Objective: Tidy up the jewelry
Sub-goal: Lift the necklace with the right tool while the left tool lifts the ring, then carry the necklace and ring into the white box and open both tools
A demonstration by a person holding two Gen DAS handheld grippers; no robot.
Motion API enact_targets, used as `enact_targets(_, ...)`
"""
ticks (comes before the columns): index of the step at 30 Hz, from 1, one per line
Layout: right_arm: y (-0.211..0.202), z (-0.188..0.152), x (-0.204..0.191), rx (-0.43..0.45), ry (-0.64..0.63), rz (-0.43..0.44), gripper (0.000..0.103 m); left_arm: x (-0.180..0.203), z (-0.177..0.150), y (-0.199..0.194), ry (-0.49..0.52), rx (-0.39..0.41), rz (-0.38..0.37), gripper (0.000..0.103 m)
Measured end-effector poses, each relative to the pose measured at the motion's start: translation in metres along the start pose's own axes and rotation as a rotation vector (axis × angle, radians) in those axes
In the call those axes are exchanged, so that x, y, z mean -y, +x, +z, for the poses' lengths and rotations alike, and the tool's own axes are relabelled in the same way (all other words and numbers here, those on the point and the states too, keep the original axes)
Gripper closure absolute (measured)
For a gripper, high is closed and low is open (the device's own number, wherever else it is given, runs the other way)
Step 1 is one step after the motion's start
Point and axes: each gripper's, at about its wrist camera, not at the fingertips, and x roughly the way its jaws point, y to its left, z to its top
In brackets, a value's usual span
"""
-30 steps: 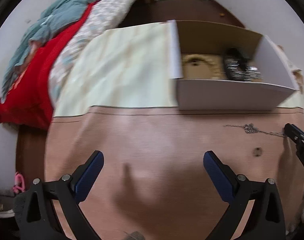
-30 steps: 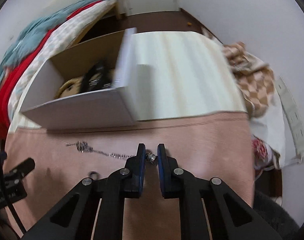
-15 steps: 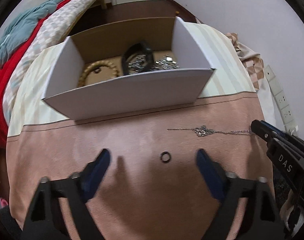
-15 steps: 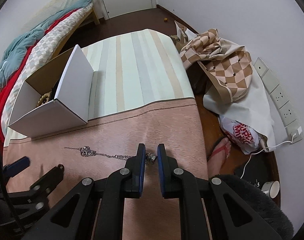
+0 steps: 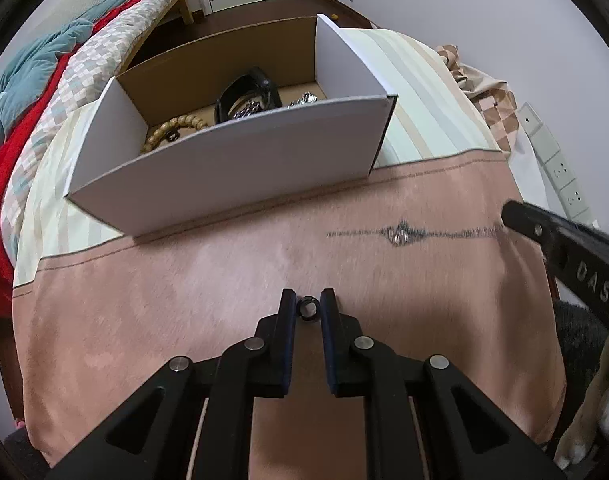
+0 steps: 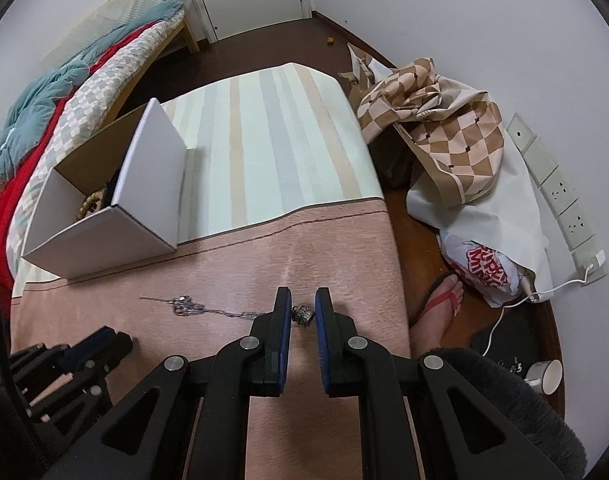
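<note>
Left gripper [image 5: 307, 307]: we see its jaws closing, both blue pads against a small black ring [image 5: 306, 307] that sits between the fingertips on the pink cloth [image 5: 184, 312]. One ring, pinched at its sides; whether it has left the cloth we cannot tell.

Right gripper [image 6: 303, 307]: jaws nearly together, a narrow gap between the pads, and in that gap the chunky metal end of a silver chain [image 6: 192, 306]. The end piece touches the inner face of the left finger (contact with the right pad is not clear from this view). From the fingertips the chain trails away to the left across the cloth, with one ornate cluster partway along. One chain.

In the left wrist view the same chain is blurred, lying ahead and to the right of the left fingertips, its right end meeting the tip of the right gripper.

Farther ahead of both pairs of fingers, past the cloth's seam, stands one open white box [image 5: 232, 168] on a striped mat [image 6: 272, 140]. Inside we count one wooden bead bracelet [image 5: 172, 130], one black band [image 5: 248, 92] and some shiny metal pieces [image 5: 302, 100], number unclear.

Beyond the right fingers, off the mat's edge, we note one foot in a red sandal [image 6: 444, 300].
</note>
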Motion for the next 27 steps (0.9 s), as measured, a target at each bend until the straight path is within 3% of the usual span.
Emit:
enact_targets(7,-0.012,-0.014,-0.019,-0.016,-0.005,0.084,0.09,-0.024,-0.03,-0.015,-0.019,-0.036,0.006,0.093)
enact_targets(13,-0.025,-0.053,-0.043,-0.086,-0.014,0.174,0.09,-0.048,-0.054,-0.021,-0.065,-0.065,0.025,0.093)
enact_targets(21,-0.026,-0.092,-0.058,-0.16,-0.031,0.189,0.09,-0.053,-0.061,-0.031,-0.085,-0.043,0.017,0.093)
enact_targets(27,-0.04,-0.087,-0.063,-0.145,-0.041,0.202,0.09,-0.05,-0.056,-0.046,-0.09,-0.015,-0.01,0.093)
